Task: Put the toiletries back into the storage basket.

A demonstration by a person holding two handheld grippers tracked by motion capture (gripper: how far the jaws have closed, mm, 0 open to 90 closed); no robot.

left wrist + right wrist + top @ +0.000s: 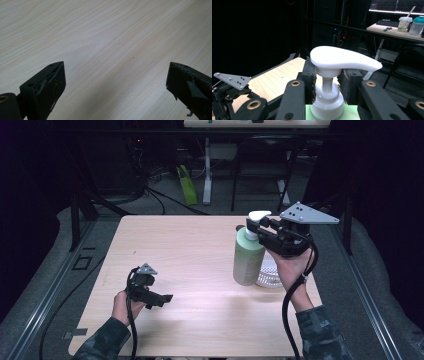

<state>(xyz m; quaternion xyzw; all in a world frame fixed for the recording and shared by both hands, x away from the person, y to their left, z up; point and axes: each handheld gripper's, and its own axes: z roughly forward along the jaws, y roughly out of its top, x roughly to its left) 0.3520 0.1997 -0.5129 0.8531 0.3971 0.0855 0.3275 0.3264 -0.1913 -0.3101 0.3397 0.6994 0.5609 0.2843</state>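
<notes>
Nearest in the high view, the left gripper (167,297) is being held low over the front left part of the counter (190,255) by the person's left hand (122,304), well apart from everything else. In the left gripper view its fingers (47,85) are being kept spread wide with only bare wood grain between them; both are being cut off by the lower edge of that view, and the right one by the side edge as well.

Farther back on the right, the soap bottle (248,256) is being kept upright on the counter, its long axis vertical, its pale green body below and its white pump head (259,215) on top. The spout is being pointed toward the right in the right gripper view. The right gripper (251,226) is being pressed in on the neck under the pump head (342,58), with a black finger (309,72) against each side of the white collar (326,100). The bottle's body is being cut off at the bottom of that view.

Just beside the bottle, a white ribbed thing (269,272) is being partly hidden by the right hand (290,265), and it cannot be identified.

The counter is a pale wood board. Beyond it the room is being left dark; table legs, cables and a green object (187,185) on the floor are hard to make out.
</notes>
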